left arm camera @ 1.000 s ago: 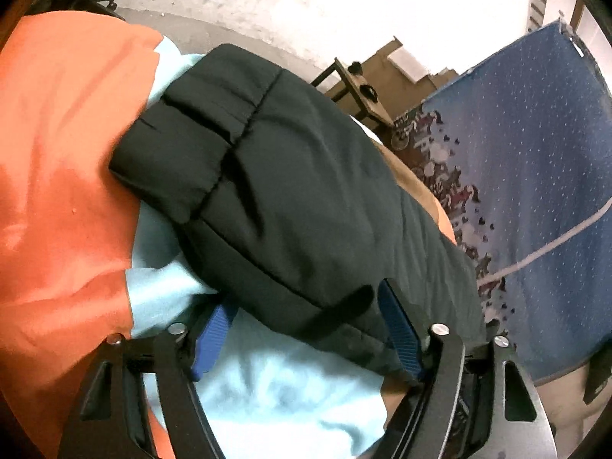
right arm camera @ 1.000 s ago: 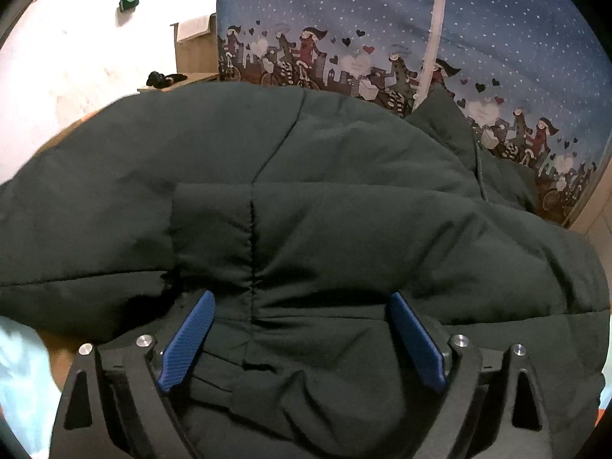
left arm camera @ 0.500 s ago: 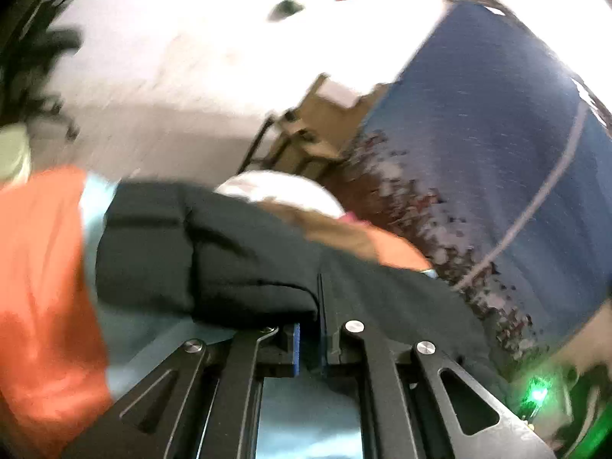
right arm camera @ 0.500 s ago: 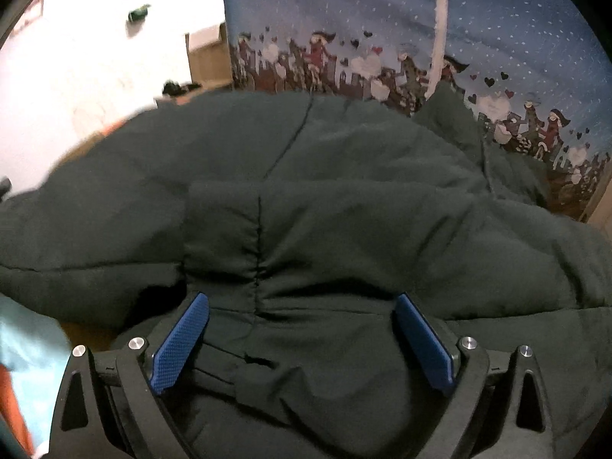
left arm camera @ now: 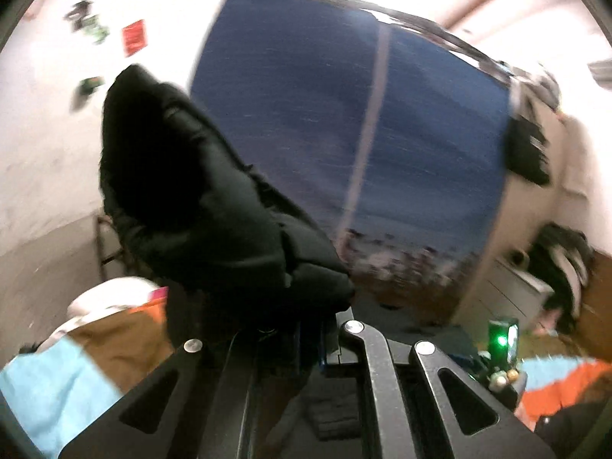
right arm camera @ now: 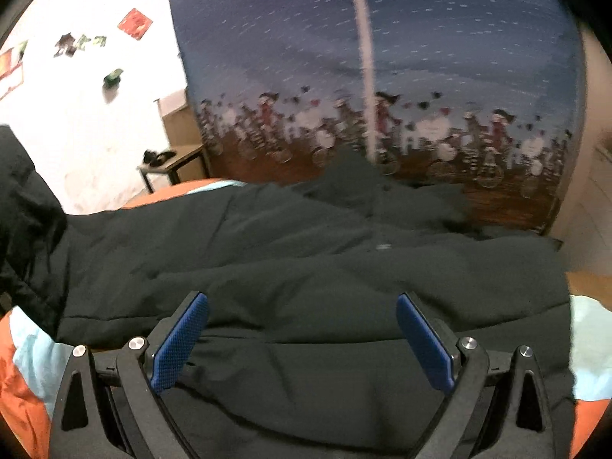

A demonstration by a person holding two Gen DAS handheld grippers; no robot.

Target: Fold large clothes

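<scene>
A black padded jacket (right arm camera: 306, 252) lies spread on an orange and light-blue bed cover (right arm camera: 26, 367). My left gripper (left arm camera: 310, 340) is shut on the jacket's sleeve (left arm camera: 183, 199) and holds it raised in the air; the sleeve hangs up and to the left of the jaws. The raised sleeve also shows at the left edge of the right wrist view (right arm camera: 26, 214). My right gripper (right arm camera: 302, 336) is open, its blue pads (right arm camera: 179, 340) spread wide over the jacket's near hem, holding nothing.
A blue patterned screen (right arm camera: 382, 76) stands behind the bed. A small table (right arm camera: 172, 160) and a cardboard box stand by the white wall. A device with a green light (left arm camera: 501, 340) sits at the right. White cabinets with clothes (left arm camera: 562, 260) are at far right.
My left gripper closed on the sleeve and lifted it up off the bed, swinging right. My right gripper stayed open and drew back slightly over the hem.
</scene>
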